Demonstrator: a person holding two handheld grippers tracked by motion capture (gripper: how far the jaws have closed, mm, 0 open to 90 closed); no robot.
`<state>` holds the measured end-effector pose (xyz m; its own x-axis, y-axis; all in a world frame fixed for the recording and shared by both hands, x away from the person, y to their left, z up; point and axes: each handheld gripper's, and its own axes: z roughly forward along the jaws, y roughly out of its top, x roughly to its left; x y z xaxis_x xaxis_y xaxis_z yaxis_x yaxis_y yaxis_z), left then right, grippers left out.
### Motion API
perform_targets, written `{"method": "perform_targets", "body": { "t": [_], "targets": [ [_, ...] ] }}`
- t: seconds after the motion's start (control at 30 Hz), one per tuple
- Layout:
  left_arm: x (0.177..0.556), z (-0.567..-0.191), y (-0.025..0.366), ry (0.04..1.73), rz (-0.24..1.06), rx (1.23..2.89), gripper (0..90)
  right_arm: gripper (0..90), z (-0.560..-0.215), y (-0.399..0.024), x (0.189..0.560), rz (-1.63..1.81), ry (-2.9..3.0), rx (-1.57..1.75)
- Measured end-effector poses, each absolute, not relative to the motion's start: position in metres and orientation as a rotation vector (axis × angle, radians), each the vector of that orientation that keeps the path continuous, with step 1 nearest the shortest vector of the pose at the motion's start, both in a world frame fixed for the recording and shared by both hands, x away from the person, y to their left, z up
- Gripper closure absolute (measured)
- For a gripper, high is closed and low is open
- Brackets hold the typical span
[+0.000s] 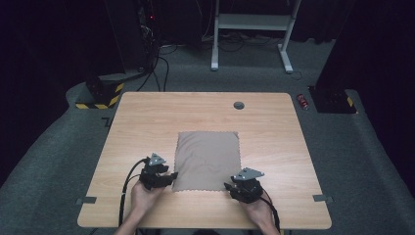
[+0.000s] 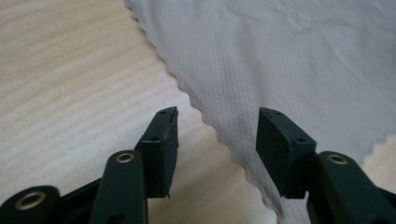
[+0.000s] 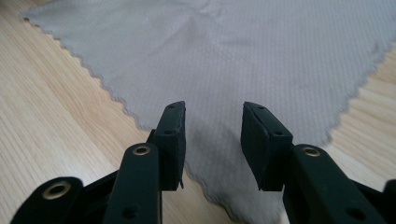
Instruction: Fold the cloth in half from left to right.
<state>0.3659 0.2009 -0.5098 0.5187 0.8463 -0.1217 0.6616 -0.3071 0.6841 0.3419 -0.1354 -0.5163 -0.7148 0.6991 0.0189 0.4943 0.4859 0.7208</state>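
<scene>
The high view looks down from above the table's (image 1: 147, 112) six-o'clock edge; both gripper views skim close over the shared cloth (image 1: 208, 156).

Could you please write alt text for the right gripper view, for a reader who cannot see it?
The right gripper has its two black jaws open just above the near corner of a grey cloth with zigzag-cut edges. The cloth lies flat on a light wooden table.
</scene>
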Motion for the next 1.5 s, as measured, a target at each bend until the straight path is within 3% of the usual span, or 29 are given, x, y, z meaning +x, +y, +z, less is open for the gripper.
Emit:
{"method": "perform_targets", "body": {
  "t": [0.93,1.5],
  "targets": [
    [0.483,-0.485,0.192,1.344,0.423,2.005,47.6,69.7,-0.513,-0.033,0.347,1.208,2.586,0.772],
    [0.519,-0.499,0.188,1.437,0.439,2.025,47.8,68.8,-0.515,0.021,0.339,1.229,2.661,0.624]
  ]
}}
